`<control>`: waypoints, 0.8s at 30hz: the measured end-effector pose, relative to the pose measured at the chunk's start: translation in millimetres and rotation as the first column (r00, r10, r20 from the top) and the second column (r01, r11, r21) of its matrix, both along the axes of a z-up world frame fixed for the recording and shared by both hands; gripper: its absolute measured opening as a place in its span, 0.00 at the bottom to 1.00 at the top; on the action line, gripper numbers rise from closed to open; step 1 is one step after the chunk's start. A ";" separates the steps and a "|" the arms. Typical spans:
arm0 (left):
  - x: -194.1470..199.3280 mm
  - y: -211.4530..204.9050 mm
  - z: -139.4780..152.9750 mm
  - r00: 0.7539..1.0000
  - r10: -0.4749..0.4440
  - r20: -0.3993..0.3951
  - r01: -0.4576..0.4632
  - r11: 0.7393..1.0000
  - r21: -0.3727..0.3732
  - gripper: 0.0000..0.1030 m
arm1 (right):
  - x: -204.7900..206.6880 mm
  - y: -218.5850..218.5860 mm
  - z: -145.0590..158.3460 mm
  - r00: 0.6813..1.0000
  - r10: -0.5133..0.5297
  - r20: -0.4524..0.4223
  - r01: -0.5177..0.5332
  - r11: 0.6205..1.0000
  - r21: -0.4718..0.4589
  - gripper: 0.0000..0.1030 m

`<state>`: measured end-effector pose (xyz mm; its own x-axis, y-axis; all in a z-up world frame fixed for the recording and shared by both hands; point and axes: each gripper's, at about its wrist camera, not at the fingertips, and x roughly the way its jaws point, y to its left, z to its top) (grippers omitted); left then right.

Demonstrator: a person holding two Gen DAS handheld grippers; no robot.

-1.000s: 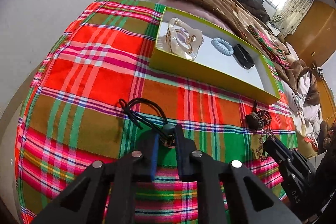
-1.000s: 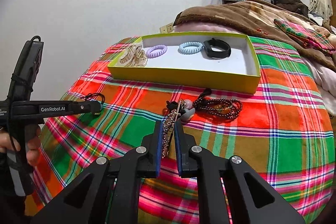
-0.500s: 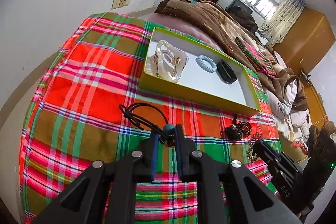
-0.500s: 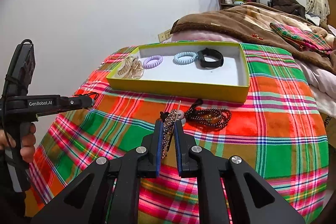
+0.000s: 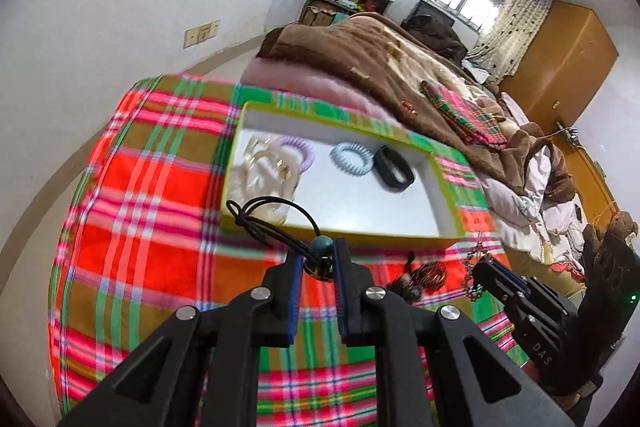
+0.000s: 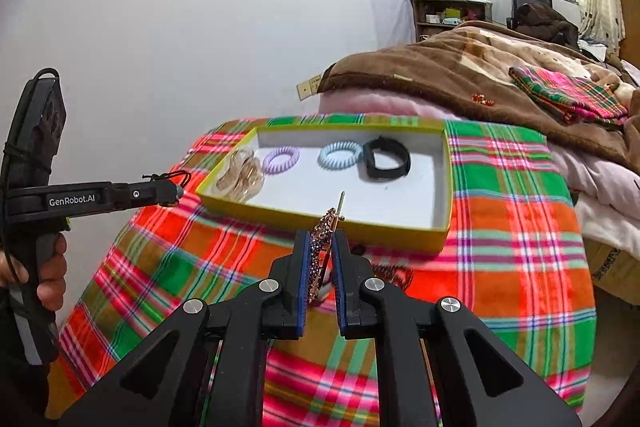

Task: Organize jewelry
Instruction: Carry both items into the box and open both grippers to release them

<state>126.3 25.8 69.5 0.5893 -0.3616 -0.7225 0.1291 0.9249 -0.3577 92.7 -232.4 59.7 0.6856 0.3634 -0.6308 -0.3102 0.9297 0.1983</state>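
Note:
My left gripper (image 5: 316,259) is shut on a black cord necklace (image 5: 272,223) with a teal bead, held in the air just before the near left rim of the yellow-green box (image 5: 344,235). My right gripper (image 6: 320,251) is shut on a rhinestone hair clip (image 6: 326,231), held above the cloth in front of the box (image 6: 360,227). The box holds a clear claw clip (image 6: 240,177), a purple coil tie (image 6: 282,159), a blue coil tie (image 6: 340,155) and a black band (image 6: 386,159). A dark red bead bracelet (image 5: 430,273) lies on the plaid cloth.
The plaid cloth (image 6: 520,227) covers the surface, with its edge dropping off at left and front. A brown blanket (image 6: 460,79) is heaped on the bed behind the box. The left gripper also shows in the right wrist view (image 6: 176,191), left of the box.
Both grippers have risen off the cloth and moved toward the box, each carrying its item. The bead bracelet stays on the cloth.

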 end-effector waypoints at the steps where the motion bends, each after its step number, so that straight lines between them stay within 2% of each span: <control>1: 3.3 -2.2 1.9 1.000 -0.006 0.004 0.006 1.000 -0.002 0.15 | 2.7 -1.1 1.9 1.000 -0.003 0.004 0.003 1.000 -0.001 0.11; 11: 46.5 -35.9 5.3 0.996 -0.093 -0.001 0.093 0.994 -0.054 0.15 | 40.2 -16.2 6.3 0.999 -0.034 -0.010 0.034 0.999 0.005 0.11; 24: 103.0 -59.7 -26.6 0.988 -0.138 -0.065 0.133 0.989 -0.070 0.15 | 88.1 -19.6 -19.4 0.994 -0.051 -0.093 0.052 0.999 0.004 0.11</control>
